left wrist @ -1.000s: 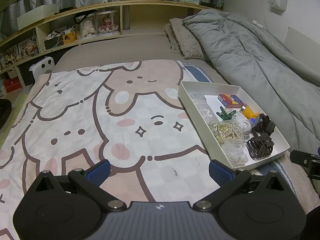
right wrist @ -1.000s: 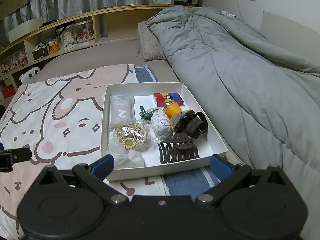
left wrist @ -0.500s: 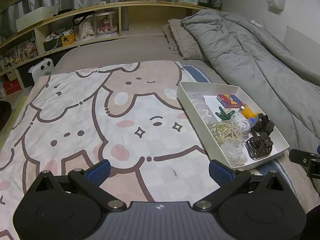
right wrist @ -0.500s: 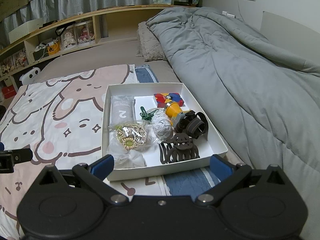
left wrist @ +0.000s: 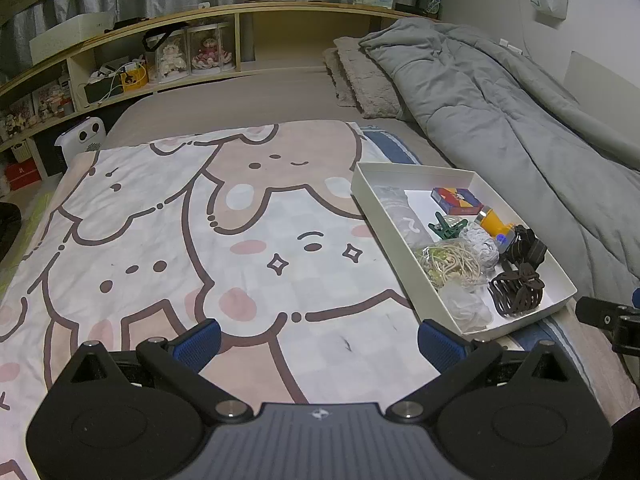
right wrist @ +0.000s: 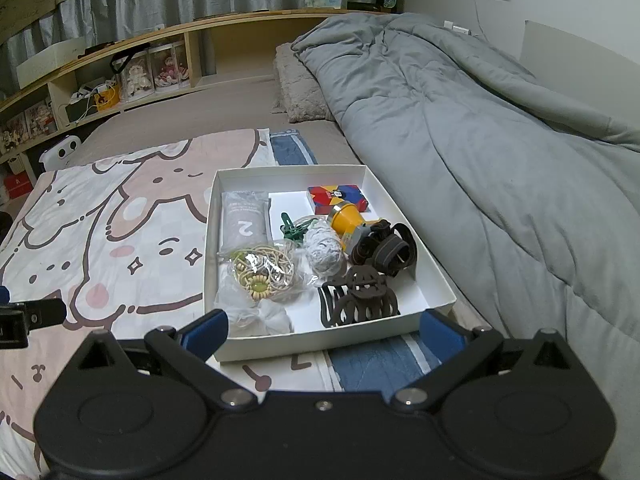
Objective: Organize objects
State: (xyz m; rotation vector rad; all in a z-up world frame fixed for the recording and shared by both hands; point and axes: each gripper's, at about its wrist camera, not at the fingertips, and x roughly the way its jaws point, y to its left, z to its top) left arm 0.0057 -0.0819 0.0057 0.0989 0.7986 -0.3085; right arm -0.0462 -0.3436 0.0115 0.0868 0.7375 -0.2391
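Nearest the right wrist camera: right gripper (right wrist: pixel 323 330), jaws spread wide and holding nothing, blue pads either side of the near wall of the tray (right wrist: pixel 320 342). Left gripper (left wrist: pixel 318 338) likewise released, empty, hovering over the blanket (left wrist: pixel 160 240) left of the tray (left wrist: pixel 390 236); its black finger tip also visible at the left edge of the right view.

Inside the tray, near wall first: clear bag (right wrist: pixel 260 316) in the near-left corner, dark brown claw clip (right wrist: pixel 358 300) to its right (a second, darker clip (right wrist: pixel 384 246) just behind, touching the yellow item). Behind the clear bag: bagged hair ties (right wrist: pixel 260 270). Middle of the tray: grey scrunchie (right wrist: pixel 324 244), green clip (right wrist: pixel 290 230) touching its far-left side. Along the tray's left wall: grey packet (right wrist: pixel 244 224) marked "2". Right of the scrunchie: yellow item (right wrist: pixel 346 218), lying on its side. Far-right corner of the tray: red-and-blue box (right wrist: pixel 338 198), flat on a white sheet.

Under the tray: cartoon blanket, blue-striped edge showing below the near wall. Right of the tray: grey duvet (right wrist: pixel 500 160), bunched. Beyond the tray: pillow (right wrist: pixel 298 88), then a wooden shelf (right wrist: pixel 160 44) with dolls in clear cases, curtains above.
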